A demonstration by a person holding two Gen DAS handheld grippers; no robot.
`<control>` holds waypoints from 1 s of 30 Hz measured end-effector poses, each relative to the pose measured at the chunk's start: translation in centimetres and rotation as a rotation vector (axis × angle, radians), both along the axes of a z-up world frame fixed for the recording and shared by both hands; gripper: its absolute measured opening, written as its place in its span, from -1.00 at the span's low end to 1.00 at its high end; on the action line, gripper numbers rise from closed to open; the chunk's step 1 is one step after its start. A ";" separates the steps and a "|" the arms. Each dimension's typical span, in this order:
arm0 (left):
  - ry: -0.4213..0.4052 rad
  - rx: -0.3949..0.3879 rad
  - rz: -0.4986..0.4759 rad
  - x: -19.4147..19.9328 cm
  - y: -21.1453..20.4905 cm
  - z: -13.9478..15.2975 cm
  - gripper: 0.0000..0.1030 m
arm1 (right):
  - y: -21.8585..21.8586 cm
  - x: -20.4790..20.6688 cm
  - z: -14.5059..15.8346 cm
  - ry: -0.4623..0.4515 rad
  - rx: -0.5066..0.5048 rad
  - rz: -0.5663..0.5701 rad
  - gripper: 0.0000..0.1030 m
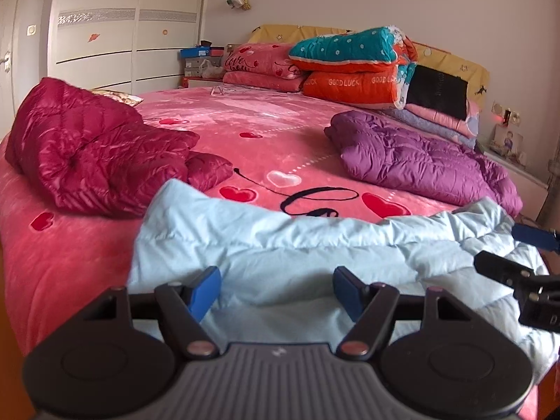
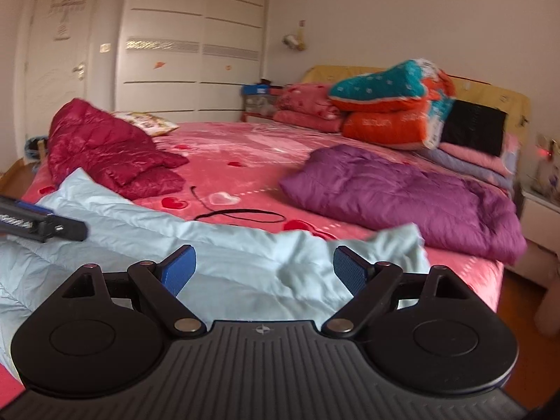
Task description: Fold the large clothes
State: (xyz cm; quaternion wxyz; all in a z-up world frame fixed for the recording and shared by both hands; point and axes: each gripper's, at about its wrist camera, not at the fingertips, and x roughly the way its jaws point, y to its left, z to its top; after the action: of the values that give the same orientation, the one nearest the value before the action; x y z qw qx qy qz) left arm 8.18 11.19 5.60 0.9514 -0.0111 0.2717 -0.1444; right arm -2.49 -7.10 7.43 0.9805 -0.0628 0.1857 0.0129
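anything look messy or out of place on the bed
Yes. The dark red puffer jacket lies crumpled at the bed's left edge and the light blue jacket is rumpled at the near edge. The purple jacket lies in a neater bundle.

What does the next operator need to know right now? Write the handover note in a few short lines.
Left gripper: open, empty, poised over the light blue jacket.
Right gripper: open, empty, over the same jacket's right part.
Light blue jacket: lies rumpled at the near edge of the bed, not folded.
Red jacket: bunched on the bed's left side, untouched as it lies.
Purple jacket: heaped on the right side, also unfolded.
Done: nothing folded that shows.
Left: probably smooth and fold the blue jacket first, then the red and the purple.
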 end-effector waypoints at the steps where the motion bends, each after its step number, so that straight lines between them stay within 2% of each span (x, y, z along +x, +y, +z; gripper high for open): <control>1: -0.001 0.011 -0.002 0.5 -0.3 -0.1 0.37 | 0.0 0.6 0.0 0.006 -0.011 0.016 1.00; 7: 0.003 0.030 -0.001 2.2 -1.5 -0.4 0.37 | 1.0 2.9 -1.0 0.064 -0.094 0.058 1.00; 17: 0.025 0.076 0.032 5.2 -2.5 -1.6 0.40 | -2.5 6.7 -2.4 0.160 0.035 0.022 1.00; 25: 0.030 0.080 0.069 6.6 -2.3 -3.2 0.55 | -5.9 9.4 -3.3 0.207 0.127 -0.057 1.00; 30: 0.020 0.054 0.075 7.1 -2.2 -4.2 0.62 | -7.8 10.4 -4.4 0.244 0.200 -0.110 1.00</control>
State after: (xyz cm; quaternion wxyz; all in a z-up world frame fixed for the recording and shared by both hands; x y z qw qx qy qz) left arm 15.29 8.97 1.36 0.9534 0.0032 0.2843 -0.1013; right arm 7.90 -14.93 2.99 0.9512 0.0472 0.3046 -0.0149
